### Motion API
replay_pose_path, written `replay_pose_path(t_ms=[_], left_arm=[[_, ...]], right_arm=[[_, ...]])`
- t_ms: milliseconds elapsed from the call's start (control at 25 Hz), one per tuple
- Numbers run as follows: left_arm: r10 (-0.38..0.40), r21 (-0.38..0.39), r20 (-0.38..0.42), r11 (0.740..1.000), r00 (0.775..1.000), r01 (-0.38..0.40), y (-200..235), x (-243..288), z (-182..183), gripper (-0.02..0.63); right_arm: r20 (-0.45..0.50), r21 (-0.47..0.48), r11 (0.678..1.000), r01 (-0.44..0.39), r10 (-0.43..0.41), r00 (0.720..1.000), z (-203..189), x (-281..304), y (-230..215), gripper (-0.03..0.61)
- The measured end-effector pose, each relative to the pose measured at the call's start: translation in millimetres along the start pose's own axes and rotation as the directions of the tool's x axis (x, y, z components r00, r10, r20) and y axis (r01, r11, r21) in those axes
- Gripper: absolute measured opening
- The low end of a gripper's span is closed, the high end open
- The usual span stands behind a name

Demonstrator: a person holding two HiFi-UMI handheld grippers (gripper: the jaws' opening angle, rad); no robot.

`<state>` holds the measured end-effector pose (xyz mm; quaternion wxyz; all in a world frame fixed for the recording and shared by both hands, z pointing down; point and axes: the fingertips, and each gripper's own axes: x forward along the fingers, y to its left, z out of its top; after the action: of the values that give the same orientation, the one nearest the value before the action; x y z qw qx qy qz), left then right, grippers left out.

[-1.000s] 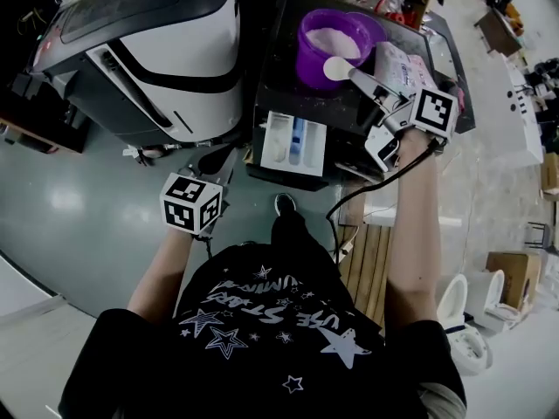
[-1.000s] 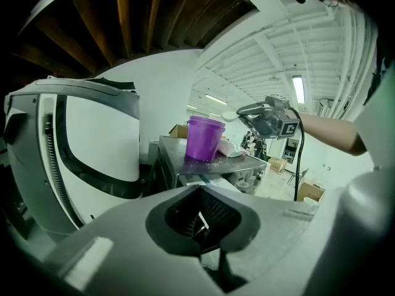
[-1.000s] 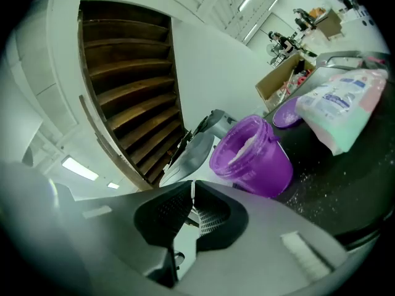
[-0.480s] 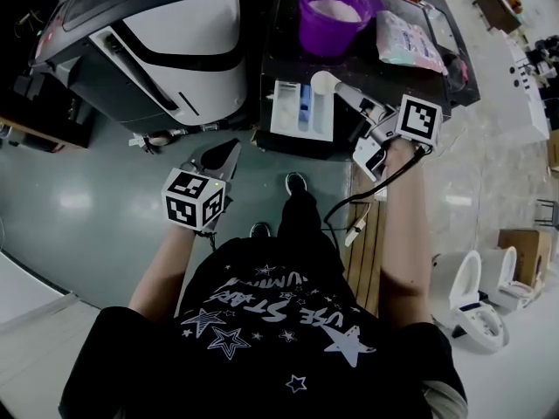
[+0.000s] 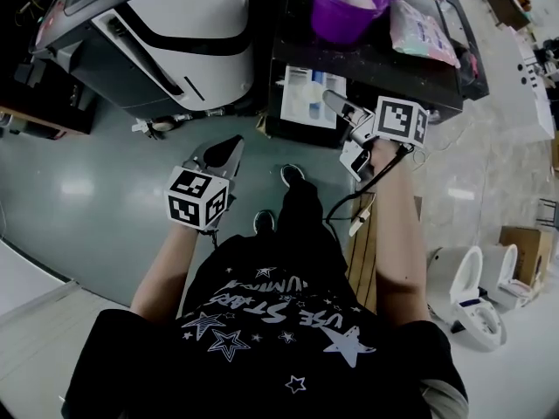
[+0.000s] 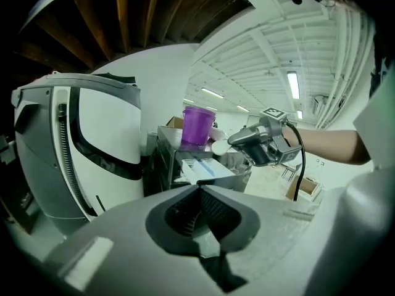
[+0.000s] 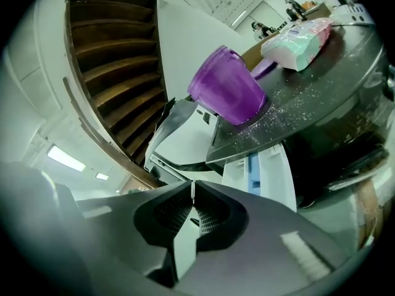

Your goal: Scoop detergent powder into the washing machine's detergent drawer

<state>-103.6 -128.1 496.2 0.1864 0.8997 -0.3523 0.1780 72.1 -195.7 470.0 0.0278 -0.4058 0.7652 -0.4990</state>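
Note:
A purple tub [image 5: 349, 3] of white powder stands on the black washing machine top [image 5: 376, 59], beside a pale detergent bag [image 5: 422, 29]. The white detergent drawer [image 5: 307, 96], with a blue insert, is pulled out at the machine's front. My right gripper [image 5: 333, 102] hovers over the drawer's right side, shut on a white scoop [image 6: 218, 147] whose bowl points at the drawer. Only a thin white edge of the handle shows between the jaws in the right gripper view. My left gripper [image 5: 227, 149] hangs low to the left of the drawer, shut on nothing.
A large white and black appliance [image 5: 175, 33] stands left of the washing machine. The grey floor [image 5: 79, 190] lies below. The person's shoes [image 5: 293, 175] are in front of the machine, and a wooden slatted board [image 5: 362, 260] lies to the right. A cable [image 5: 371, 186] hangs from the right gripper.
My right gripper has carried the scoop from the purple tub down and toward me, over the open drawer. The left gripper has barely moved.

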Motion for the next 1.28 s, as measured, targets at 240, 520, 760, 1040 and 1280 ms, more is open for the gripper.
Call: replay_pose_path(t_ms=[240,520,760,1040,1280], left_arm=[[0.028,-0.023,-0.002,0.999,1.0,-0.028,9,1,-5,0.002],[0.05,-0.059,0.002,0.997,0.999,-0.049,13,8,-4,0.001],[0.066,-0.078,0.004,0.995,0.998,-0.065,15,11,-3,0.002],[0.075,-0.09,0.002,0.993,0.997,-0.074,15,10,-8,0.002],[0.075,-0.088,-0.005,0.993,0.997,-0.075,12,9,-11,0.002]], right_arm=[[-0.052,-0.122,0.991,0.064,-0.071,0.996,0,22,-9,0.037],[-0.103,-0.315,0.935,0.161,-0.202,0.974,2,38,-30,0.037],[-0.106,-0.489,0.855,0.17,-0.252,0.962,4,51,-33,0.037],[-0.11,-0.669,0.723,0.172,-0.325,0.939,-3,59,-36,0.037],[-0.092,-0.791,0.593,0.15,-0.357,0.93,-12,64,-35,0.037]])
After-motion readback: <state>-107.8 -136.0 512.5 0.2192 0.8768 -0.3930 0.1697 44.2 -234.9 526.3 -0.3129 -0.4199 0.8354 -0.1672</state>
